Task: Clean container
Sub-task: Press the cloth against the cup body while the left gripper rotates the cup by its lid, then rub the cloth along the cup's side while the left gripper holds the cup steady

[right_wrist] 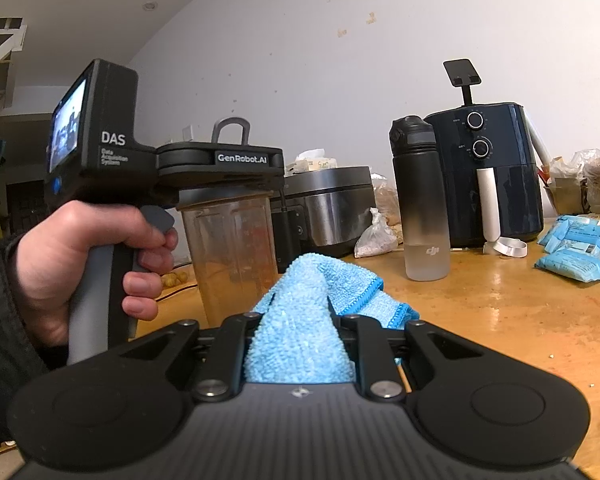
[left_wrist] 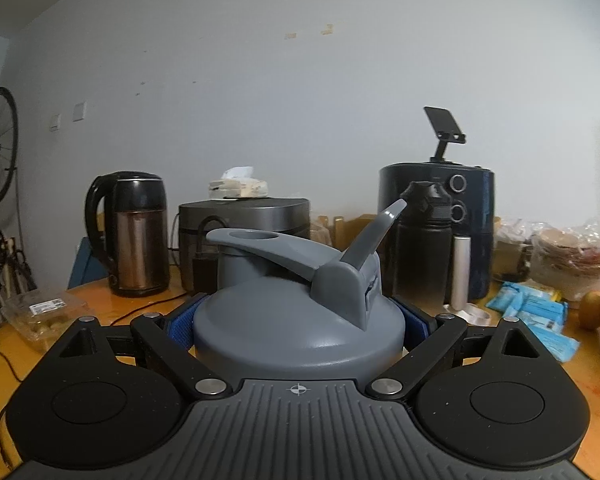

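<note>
Blue-padded, the left hand-held gripper (left_wrist: 298, 322) clamps the grey lid (left_wrist: 300, 320) of the clear plastic container (right_wrist: 232, 248), held above the wooden tabletop (right_wrist: 500, 312). Right of it, nearer, the right hand-held gripper (right_wrist: 298, 320) pinches a light-blue microfibre cloth (right_wrist: 312, 312).

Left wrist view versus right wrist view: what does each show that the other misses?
Only the left wrist view shows the kettle and the grey lid from above, the left gripper clamped on it. Only the right wrist view shows the blue cloth pinched in the right gripper, the container body and the hand. Both show the air fryer, black bottle and blue packets.
</note>
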Motion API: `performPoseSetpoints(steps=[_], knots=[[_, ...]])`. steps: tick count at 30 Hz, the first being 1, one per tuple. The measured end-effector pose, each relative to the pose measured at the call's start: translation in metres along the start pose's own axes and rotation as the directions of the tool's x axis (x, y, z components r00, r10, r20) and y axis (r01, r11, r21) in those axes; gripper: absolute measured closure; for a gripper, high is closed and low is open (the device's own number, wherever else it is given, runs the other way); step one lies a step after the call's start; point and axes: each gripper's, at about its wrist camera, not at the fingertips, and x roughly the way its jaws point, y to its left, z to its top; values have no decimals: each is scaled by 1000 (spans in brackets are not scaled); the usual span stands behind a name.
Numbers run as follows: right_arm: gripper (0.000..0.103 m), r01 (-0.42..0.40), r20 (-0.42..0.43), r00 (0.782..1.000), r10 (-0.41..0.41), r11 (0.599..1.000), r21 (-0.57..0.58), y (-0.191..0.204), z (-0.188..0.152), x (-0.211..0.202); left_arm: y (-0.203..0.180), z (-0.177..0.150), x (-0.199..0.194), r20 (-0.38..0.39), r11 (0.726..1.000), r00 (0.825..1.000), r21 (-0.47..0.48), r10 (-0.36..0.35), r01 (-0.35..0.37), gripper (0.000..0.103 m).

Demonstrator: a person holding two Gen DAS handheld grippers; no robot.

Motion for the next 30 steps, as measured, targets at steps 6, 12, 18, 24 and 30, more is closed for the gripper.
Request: performPoseSetpoints(steps=[6, 12, 18, 24, 30], knots=[[90, -2, -1, 1000, 2, 1000, 1, 0, 0, 0, 11, -1, 2, 1, 995, 995, 14, -98, 98, 8], [90, -9, -1, 1000, 9, 1000, -1, 2, 0, 1, 22, -1, 4, -4, 983, 983, 24, -182, 182, 8], [89, -20, 8, 1000, 20, 1000, 4, 2, 3, 2, 35, -2, 6, -4, 961, 962, 36, -273, 273, 8], [90, -33, 13, 999, 33, 999, -1, 4, 4, 2, 46, -1, 10, -11, 923, 924, 53, -381, 381, 8], [94, -48, 15, 999, 48, 999, -12, 6, 6, 3, 54, -1, 16, -26, 881, 883, 66, -468, 468, 8]])
